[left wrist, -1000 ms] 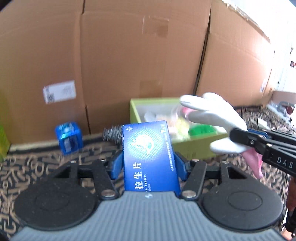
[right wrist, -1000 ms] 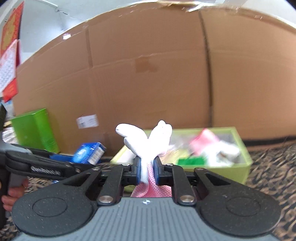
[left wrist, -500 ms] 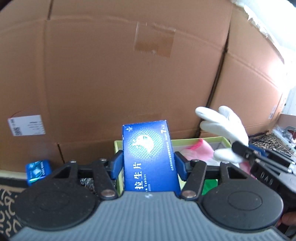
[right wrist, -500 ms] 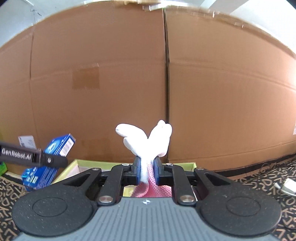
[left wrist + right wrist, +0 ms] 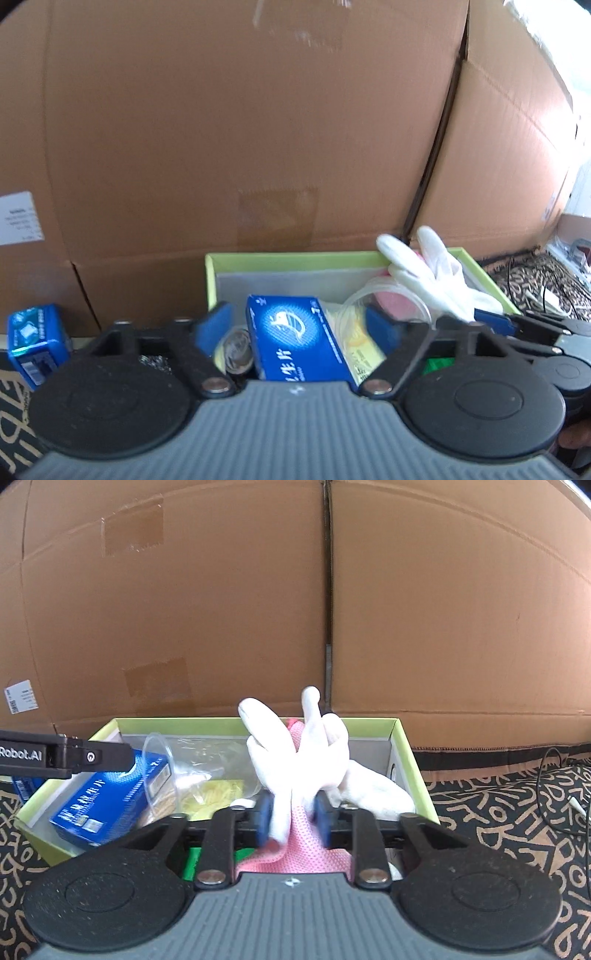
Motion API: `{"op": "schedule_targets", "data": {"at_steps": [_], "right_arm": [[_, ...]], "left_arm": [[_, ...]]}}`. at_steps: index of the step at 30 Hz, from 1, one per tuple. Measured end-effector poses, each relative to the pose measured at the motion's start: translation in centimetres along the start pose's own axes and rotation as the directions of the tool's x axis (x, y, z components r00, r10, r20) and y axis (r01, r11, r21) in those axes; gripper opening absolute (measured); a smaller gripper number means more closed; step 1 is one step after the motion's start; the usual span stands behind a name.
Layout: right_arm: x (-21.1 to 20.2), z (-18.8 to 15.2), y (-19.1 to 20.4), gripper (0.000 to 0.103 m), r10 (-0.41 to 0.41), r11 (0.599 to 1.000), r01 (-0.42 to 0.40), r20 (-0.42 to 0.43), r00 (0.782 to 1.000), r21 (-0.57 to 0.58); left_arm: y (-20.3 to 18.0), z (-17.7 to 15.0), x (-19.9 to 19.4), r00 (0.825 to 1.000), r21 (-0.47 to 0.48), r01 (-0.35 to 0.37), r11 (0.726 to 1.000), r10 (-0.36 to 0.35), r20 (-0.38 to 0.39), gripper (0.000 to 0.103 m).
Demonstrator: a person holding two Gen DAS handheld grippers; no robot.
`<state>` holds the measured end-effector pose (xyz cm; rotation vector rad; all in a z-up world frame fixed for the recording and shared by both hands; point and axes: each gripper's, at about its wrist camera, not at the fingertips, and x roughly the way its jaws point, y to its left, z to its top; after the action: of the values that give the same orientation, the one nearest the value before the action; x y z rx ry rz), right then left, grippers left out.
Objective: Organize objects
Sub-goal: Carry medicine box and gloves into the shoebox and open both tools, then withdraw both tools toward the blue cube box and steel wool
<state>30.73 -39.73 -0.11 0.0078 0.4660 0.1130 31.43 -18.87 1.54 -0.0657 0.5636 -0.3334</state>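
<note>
My left gripper (image 5: 297, 325) is open over the green box (image 5: 288, 257). The blue medicine box (image 5: 295, 341) lies loose between its spread fingers, inside the green box; it also shows in the right wrist view (image 5: 99, 801). My right gripper (image 5: 291, 810) has its fingers parted a little around the white and pink glove (image 5: 295, 753), which rests over the green box (image 5: 406, 760). The glove also shows in the left wrist view (image 5: 428, 277).
A small blue box (image 5: 35, 341) stands on the patterned cloth to the left. Big cardboard boxes (image 5: 295, 602) form a wall behind. Plastic bags (image 5: 207, 775) and a green item lie in the green box. Cables (image 5: 554, 775) lie at right.
Both grippers dropped down over the green box. The left gripper opened and let go of the blue medicine box. The right gripper's fingers spread a little around the glove.
</note>
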Motion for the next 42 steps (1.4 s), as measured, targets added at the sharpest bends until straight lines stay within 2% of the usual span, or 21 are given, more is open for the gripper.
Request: {"op": "schedule_targets", "data": {"at_steps": [2,3,13,21,29,35,40,42], "right_arm": [[-0.6,0.0,0.5,0.070,-0.010,1.000,0.010,0.018,1.000,0.001],[-0.4,0.0,0.6,0.073,-0.028,1.000,0.028,0.029,0.999,0.000],[-6.6,0.1,2.0,0.081,-0.028,1.000,0.026,0.137,0.990,0.016],[-11.3,-1.7,4.6,0.082,0.034,0.998,-0.045,0.200,0.979,0.052],[-12.4,-4.5,8.7,0.082,0.133,0.988,-0.144,0.171,0.976,0.049],[-11.1,-6.7,12.4,0.082,0.217,0.975,-0.222,0.109,0.970,0.032],[-8.9,-7.5,15.8,0.082,0.275,0.961,-0.276,0.059,0.960,0.013],[-7.6,-7.4,17.3,0.076,0.291,0.957,-0.291,0.049,0.956,0.000]], "left_arm": [[-0.2,-0.4,-1.5,0.999,-0.004,-0.028,1.000,0.029,0.044,0.103],[-0.2,-0.4,-2.0,0.998,-0.006,-0.033,0.999,0.034,0.062,0.103],[0.5,-0.5,-8.5,0.996,-0.041,-0.056,0.998,0.059,0.069,0.103],[2.1,-2.8,-13.5,0.993,-0.073,-0.114,0.991,0.116,0.025,0.103],[5.0,-6.3,-17.3,0.985,-0.102,-0.168,0.981,0.170,0.012,0.103],[8.5,-9.4,-18.6,0.972,-0.151,-0.237,0.960,0.235,-0.028,0.103],[11.7,-9.9,-19.0,0.960,-0.206,-0.279,0.938,0.273,-0.057,0.103],[12.9,-9.5,-18.9,0.957,-0.225,-0.291,0.930,0.285,-0.056,0.103]]}}
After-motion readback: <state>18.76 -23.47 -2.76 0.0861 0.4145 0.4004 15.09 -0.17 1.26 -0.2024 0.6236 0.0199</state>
